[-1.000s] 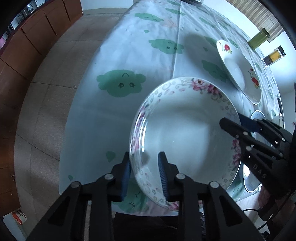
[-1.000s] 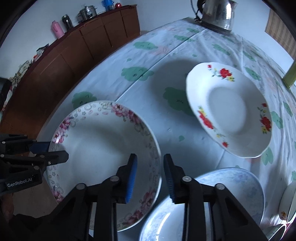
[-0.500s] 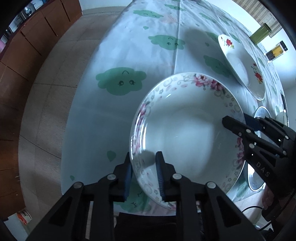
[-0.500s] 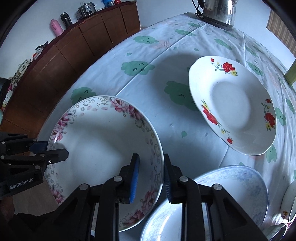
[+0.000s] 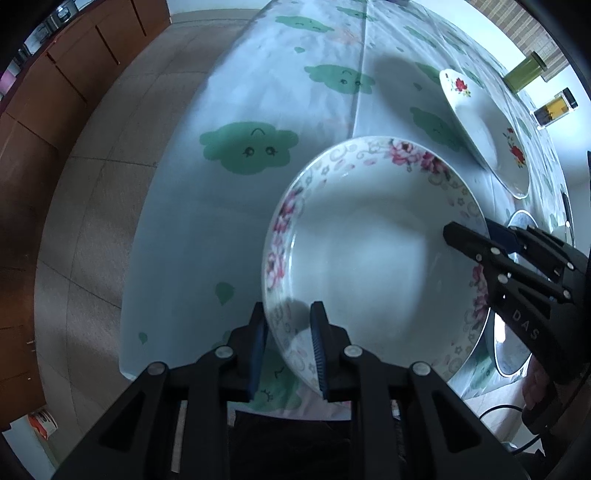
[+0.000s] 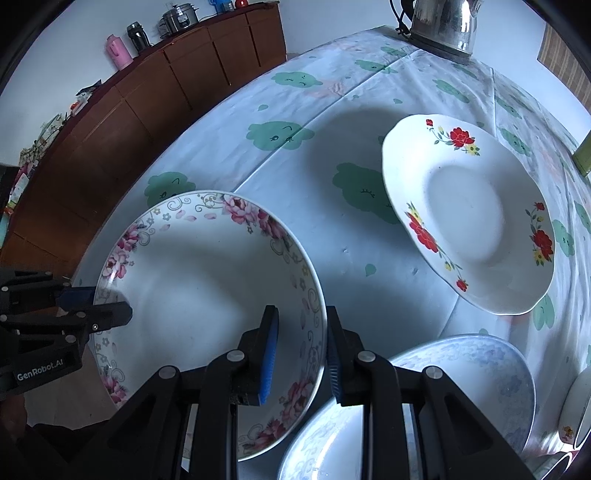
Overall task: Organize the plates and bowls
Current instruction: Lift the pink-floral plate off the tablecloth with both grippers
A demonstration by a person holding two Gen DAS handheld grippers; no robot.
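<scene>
A deep white bowl with pink flowers on its rim [image 5: 369,251] [image 6: 199,295] sits at the near edge of the cloud-print tablecloth [image 6: 332,110]. My left gripper [image 5: 288,308] points down and is shut on the bowl's near-left rim; in the right wrist view the left gripper [image 6: 107,304] shows at the bowl's left side. My right gripper [image 6: 301,312] is shut on the opposite rim, one pad inside the bowl and one outside. The left wrist view shows the right gripper [image 5: 472,230] there too. Whether the bowl is off the cloth I cannot tell.
A red-flowered plate [image 6: 469,221] lies further back on the right. A blue-patterned plate [image 6: 443,387] lies right beside the held bowl. A steel kettle [image 6: 443,22] stands at the far end, two jars [image 5: 524,70] at the right edge. A wooden sideboard [image 6: 147,99] lines the wall.
Both pairs of jaws have narrowed onto the bowl's rim. The left gripper and the bowl have shifted slightly against the tablecloth.
</scene>
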